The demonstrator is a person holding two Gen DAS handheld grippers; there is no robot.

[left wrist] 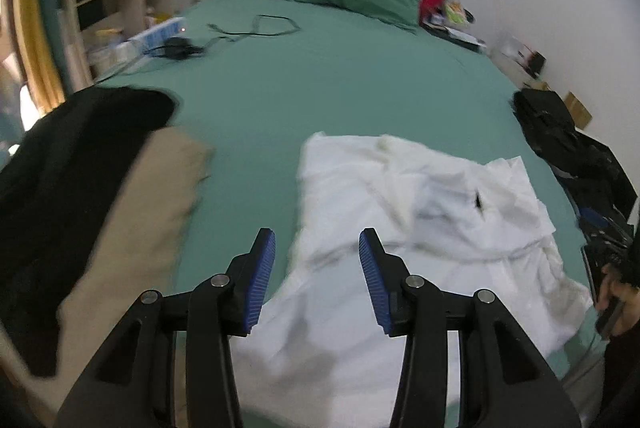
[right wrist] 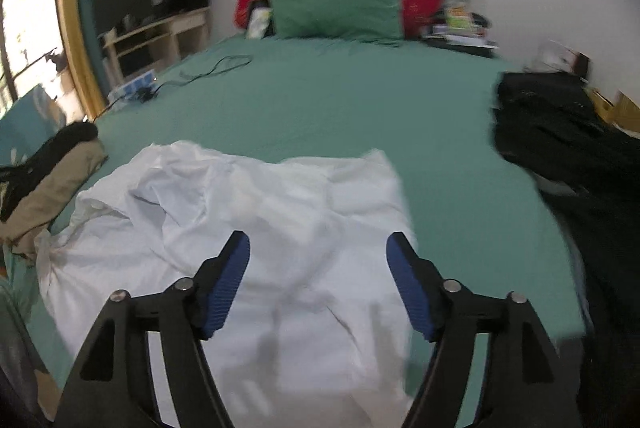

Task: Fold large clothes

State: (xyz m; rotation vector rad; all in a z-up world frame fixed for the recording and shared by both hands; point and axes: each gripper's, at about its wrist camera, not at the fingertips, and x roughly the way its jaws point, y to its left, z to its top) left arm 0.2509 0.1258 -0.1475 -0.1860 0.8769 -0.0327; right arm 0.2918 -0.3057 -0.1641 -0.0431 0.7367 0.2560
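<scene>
A large white garment (left wrist: 404,240) lies crumpled on the green bed sheet (left wrist: 320,88) near the front edge; the right wrist view shows the white garment (right wrist: 256,228) spread wider, with folds at its left. My left gripper (left wrist: 317,244) hovers open above the garment's left side, nothing between its blue pads. My right gripper (right wrist: 318,248) stands open above the garment's near part, with nothing held. A hand (left wrist: 612,300) shows at the right edge of the left wrist view.
A tan and black pile of clothes (left wrist: 100,196) lies at the left, dark clothes (right wrist: 560,156) at the right. A green pillow (right wrist: 336,6), red cushions, a black cable (left wrist: 240,32) and small items sit toward the headboard. Shelves (right wrist: 160,36) stand left of the bed.
</scene>
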